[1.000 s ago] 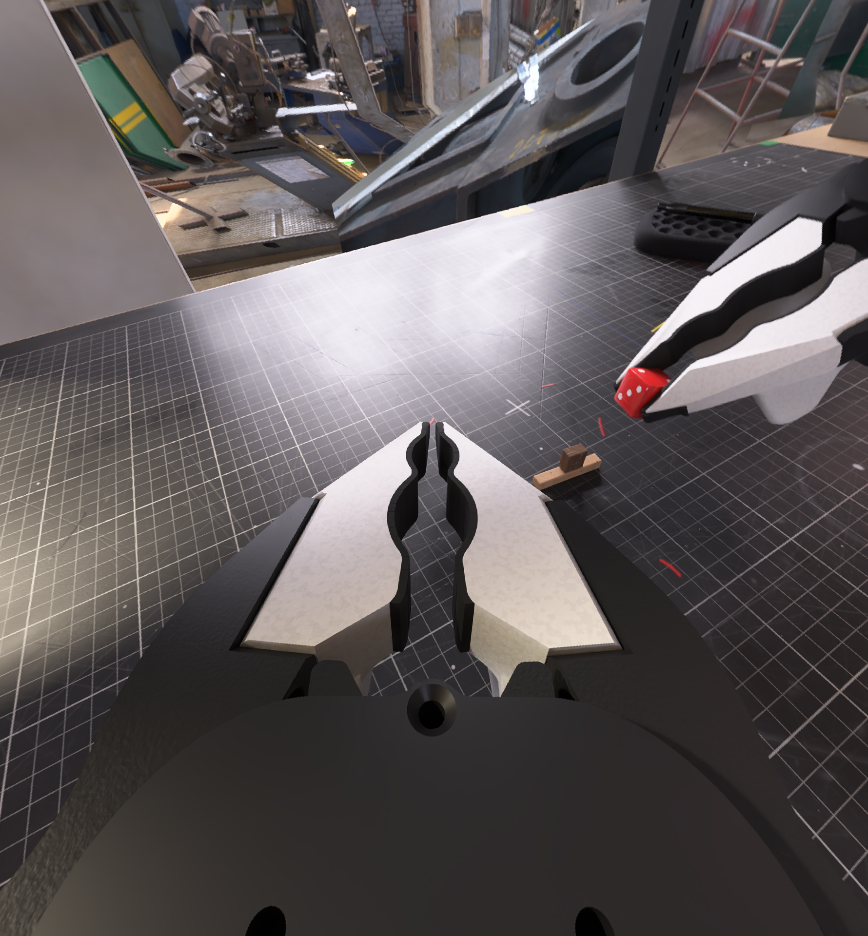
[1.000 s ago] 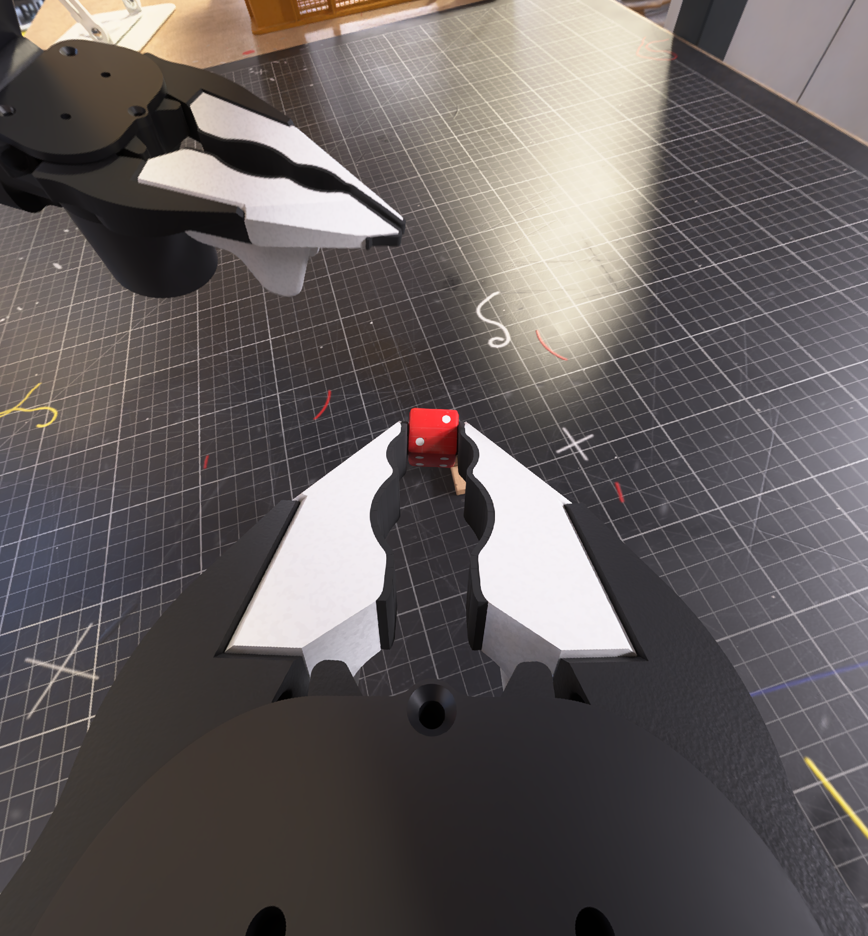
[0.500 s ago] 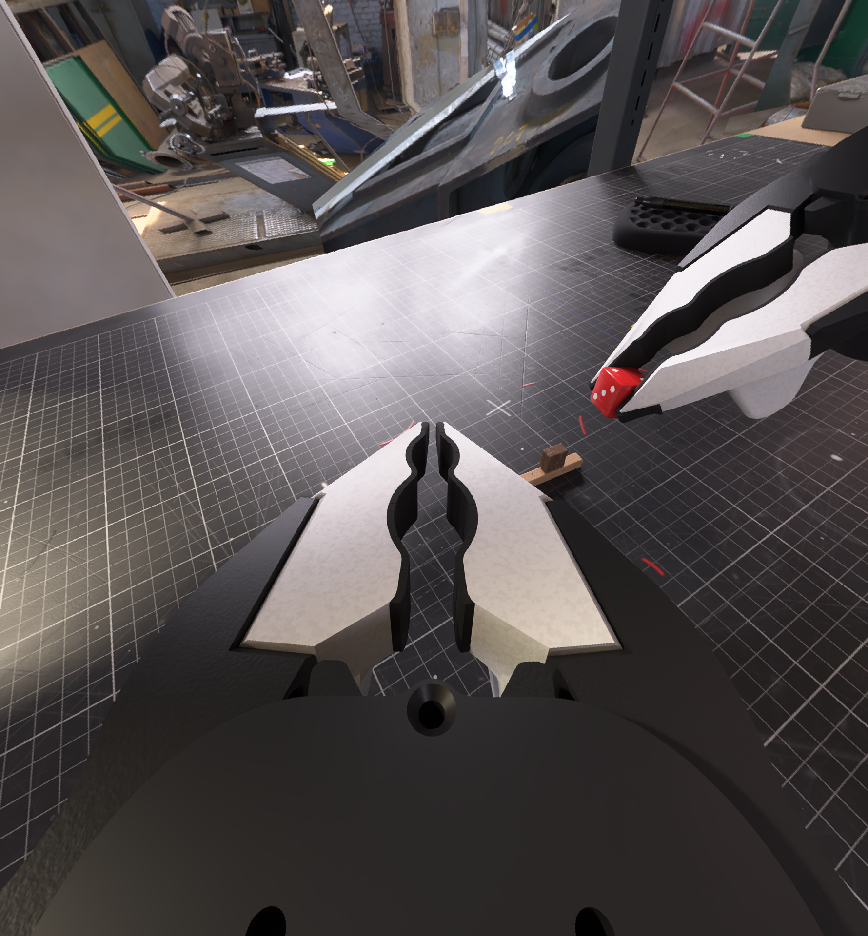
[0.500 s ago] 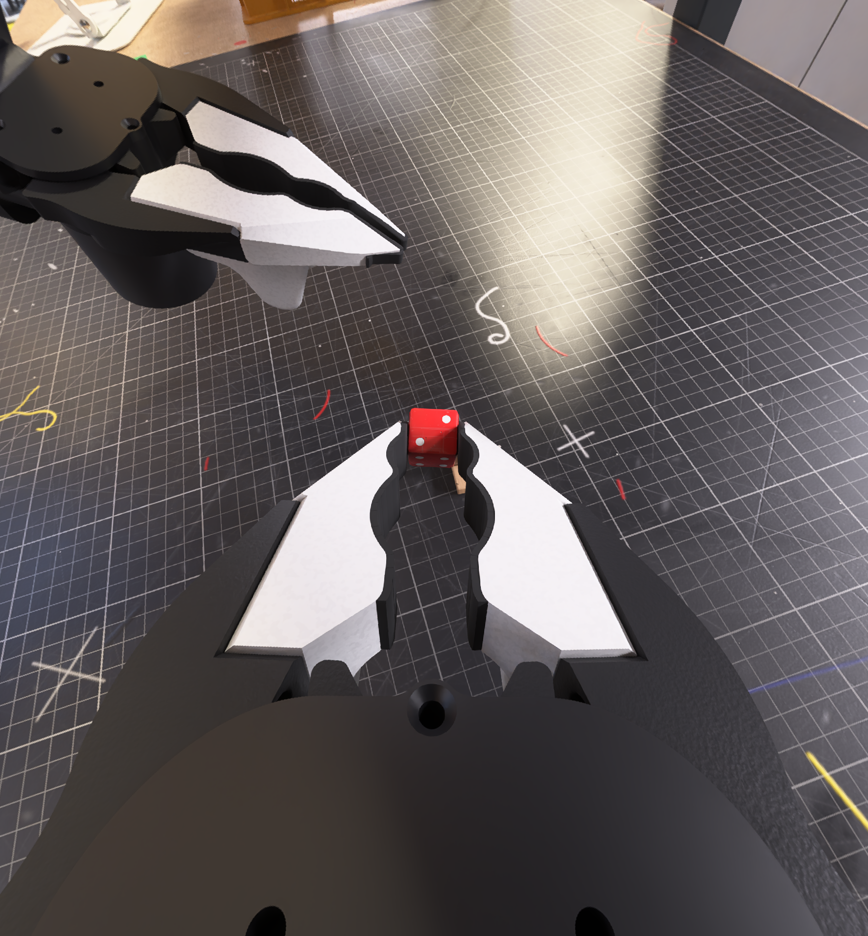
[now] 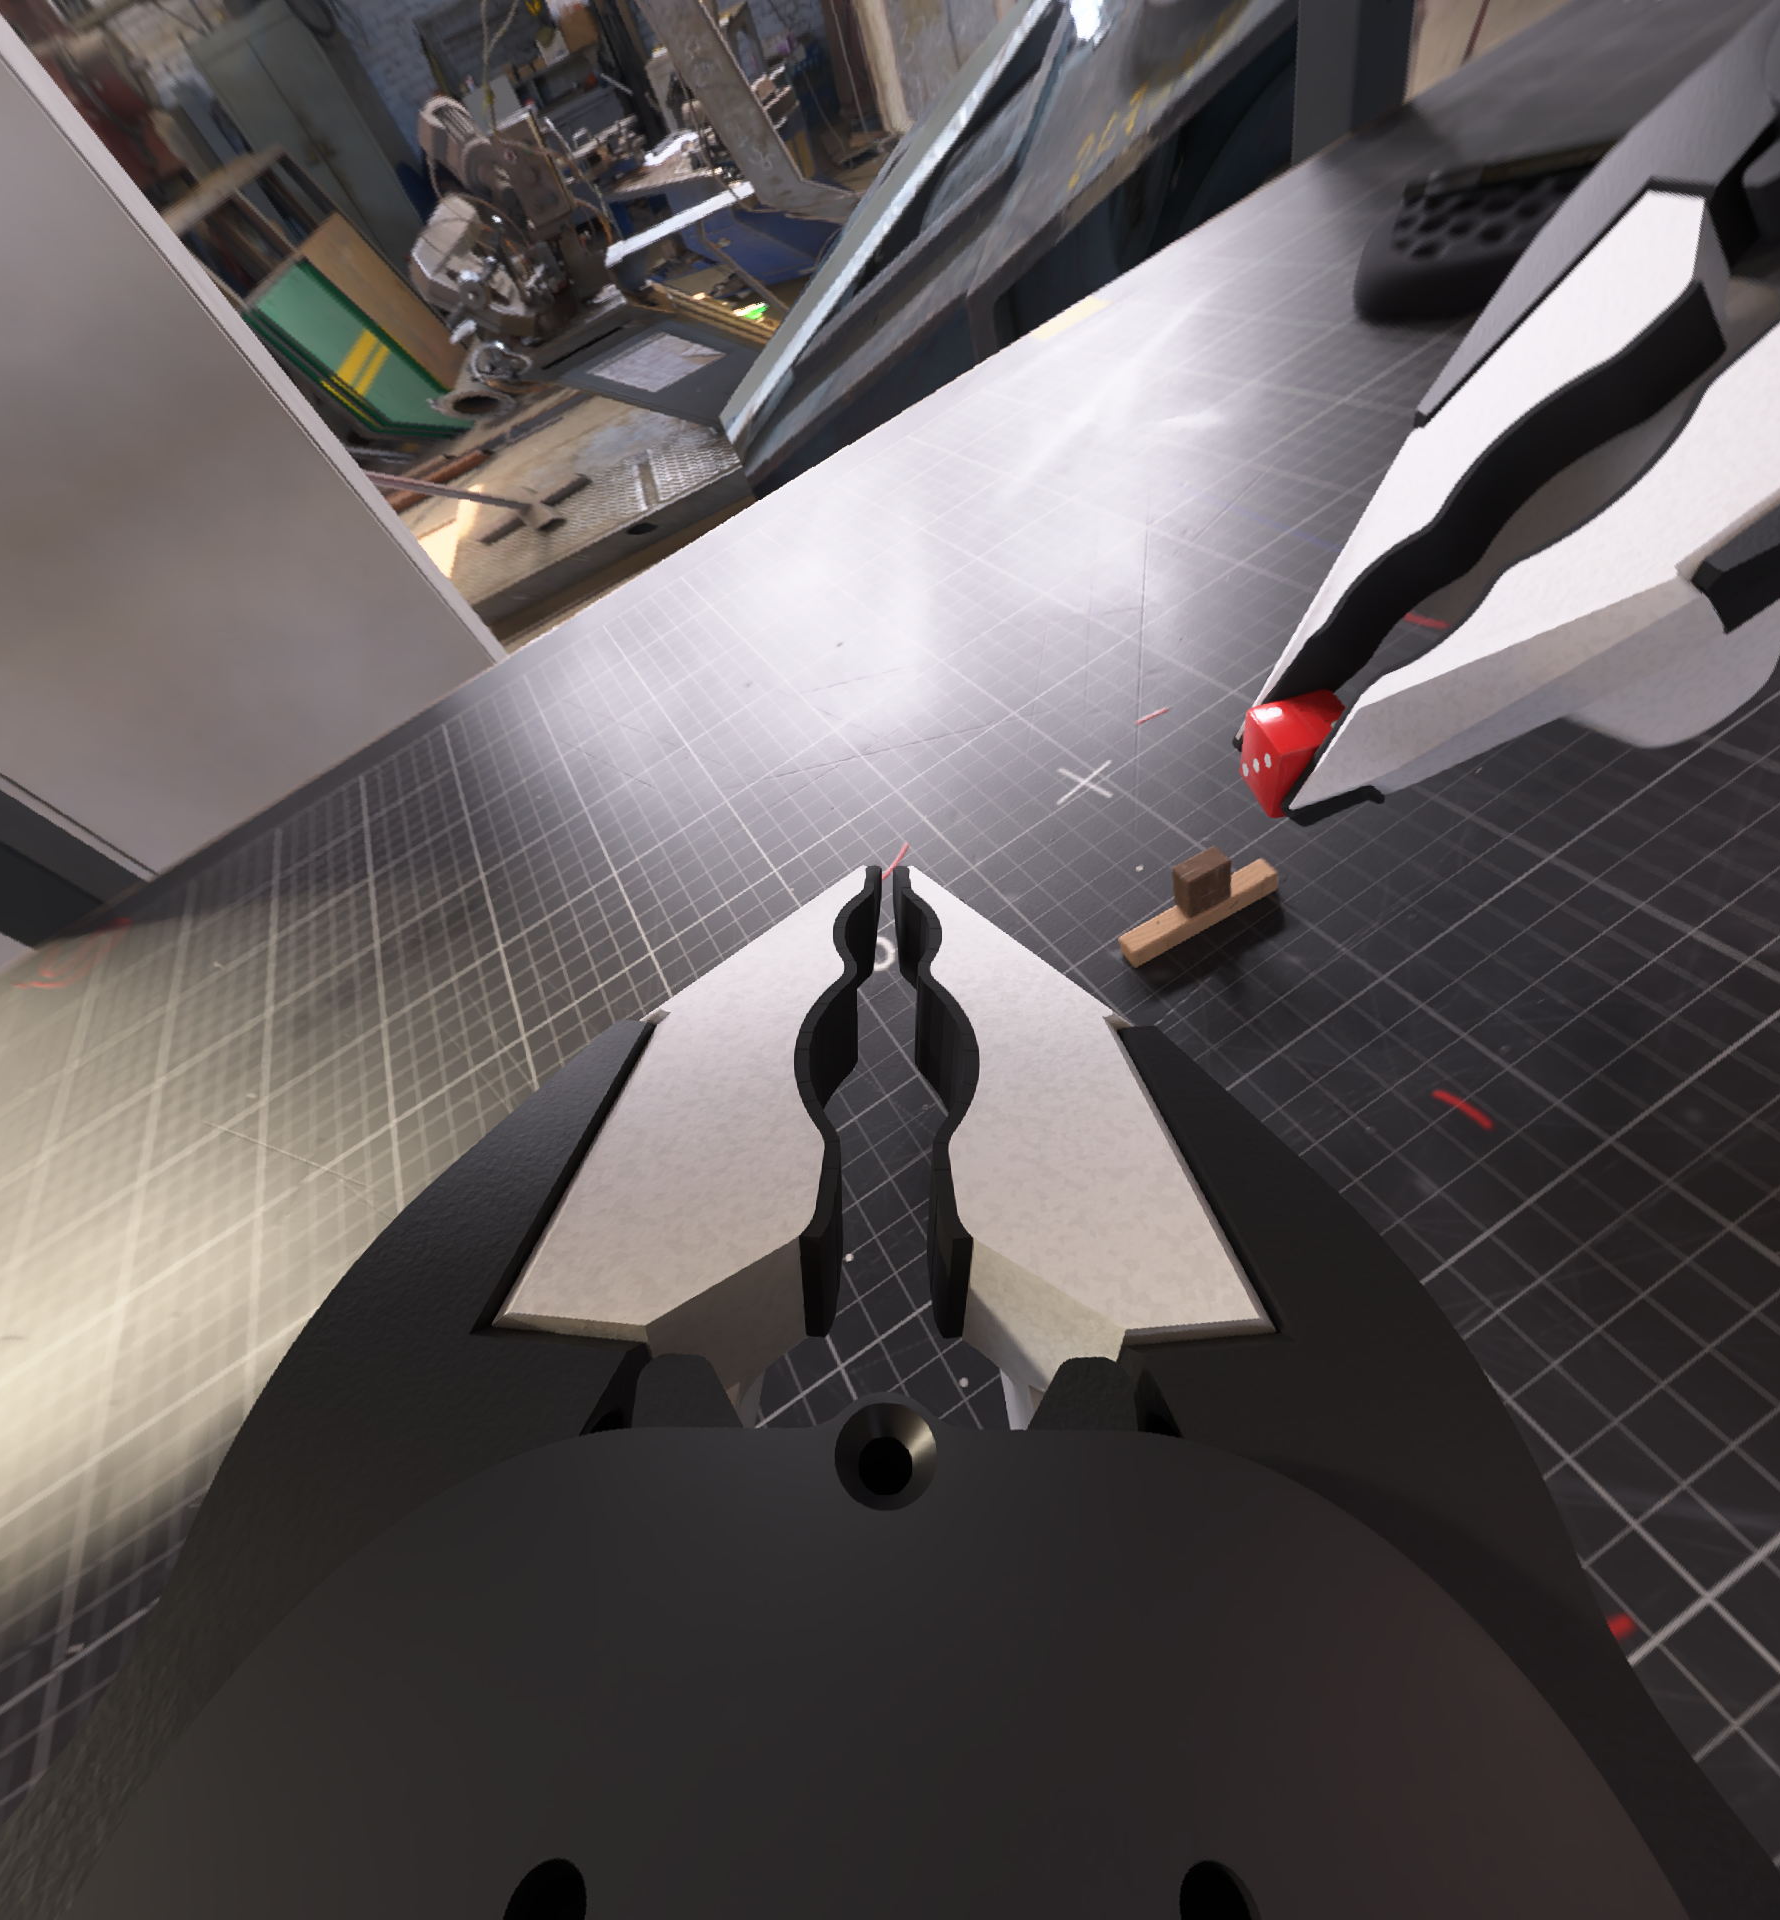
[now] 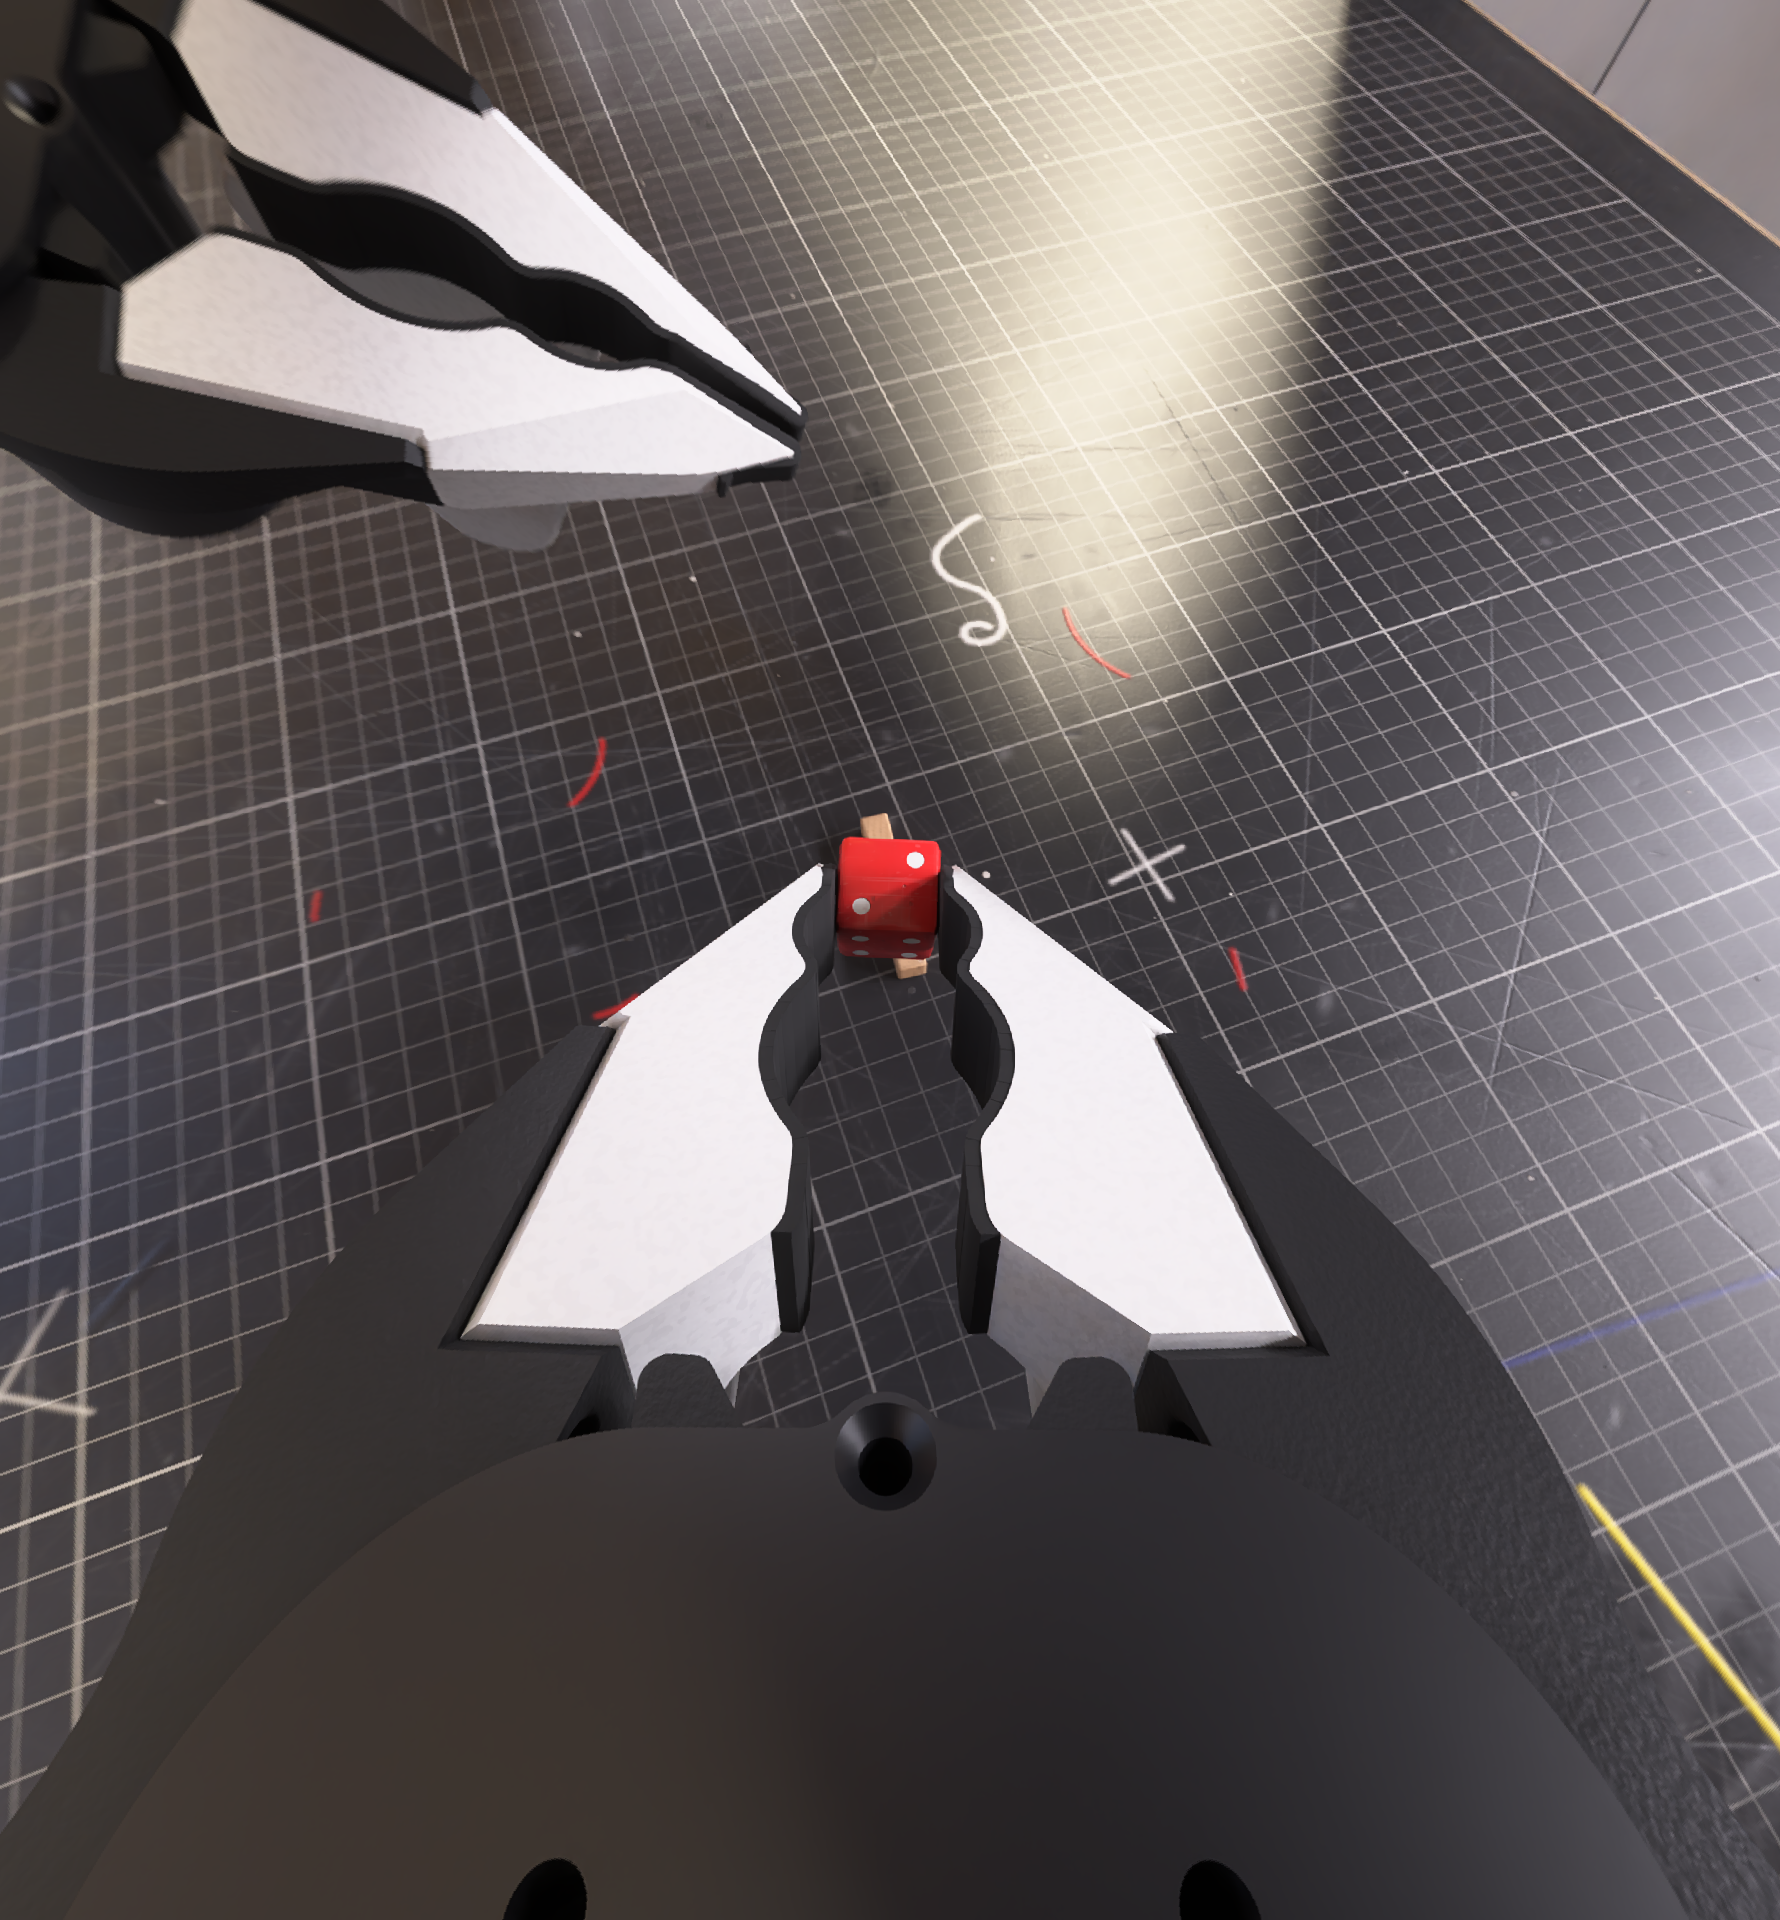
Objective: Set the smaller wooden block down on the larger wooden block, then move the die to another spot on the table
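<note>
A small dark wooden block (image 5: 1202, 878) sits on top of a longer light wooden block (image 5: 1198, 914) on the dark grid mat. My right gripper (image 6: 887, 896) is shut on the red die (image 6: 887, 894) and holds it above the mat, over the stacked blocks, whose light ends (image 6: 908, 966) show behind the die. In the left wrist view the right gripper (image 5: 1301, 764) holds the die (image 5: 1281, 748) above and right of the blocks. My left gripper (image 5: 886, 883) is shut and empty, left of the blocks; it also shows in the right wrist view (image 6: 777, 447).
A black perforated tray (image 5: 1437, 244) lies at the far right of the table. A grey panel (image 5: 117, 499) stands at the left past the table edge. The table edge (image 6: 1644, 197) runs along the upper right. A yellow line (image 6: 1717, 1662) marks the mat.
The right gripper has carried the die to a spot over the stacked blocks. The left gripper has tilted and moved closer to the right gripper. The blocks have not moved.
</note>
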Available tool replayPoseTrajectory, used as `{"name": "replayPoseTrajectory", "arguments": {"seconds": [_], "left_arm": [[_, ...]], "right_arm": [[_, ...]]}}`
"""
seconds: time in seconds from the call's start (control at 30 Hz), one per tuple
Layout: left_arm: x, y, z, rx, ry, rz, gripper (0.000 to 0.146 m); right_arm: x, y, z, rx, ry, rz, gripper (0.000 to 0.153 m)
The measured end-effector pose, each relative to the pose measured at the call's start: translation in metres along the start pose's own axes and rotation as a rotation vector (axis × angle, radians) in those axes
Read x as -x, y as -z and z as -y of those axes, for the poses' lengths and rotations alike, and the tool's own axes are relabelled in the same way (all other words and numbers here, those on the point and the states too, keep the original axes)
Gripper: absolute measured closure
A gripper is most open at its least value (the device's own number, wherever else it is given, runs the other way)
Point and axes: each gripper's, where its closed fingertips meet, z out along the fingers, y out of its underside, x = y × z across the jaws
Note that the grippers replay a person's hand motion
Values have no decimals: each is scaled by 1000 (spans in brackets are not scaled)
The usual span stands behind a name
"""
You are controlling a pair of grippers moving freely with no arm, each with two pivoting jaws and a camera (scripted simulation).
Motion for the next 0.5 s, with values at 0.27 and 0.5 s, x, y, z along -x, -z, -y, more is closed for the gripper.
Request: {"name": "replayPoseTrajectory", "arguments": {"seconds": [0.27, 0.5], "left_arm": [[2, -2, -7, 64, -150, 70, 144], [6, -2, -8, 63, -138, 79, 144]], "right_arm": [[-6, -13, -7, 0, -16, -15, 134], [-10, -24, 3, -27, -30, -31, 134]]}}
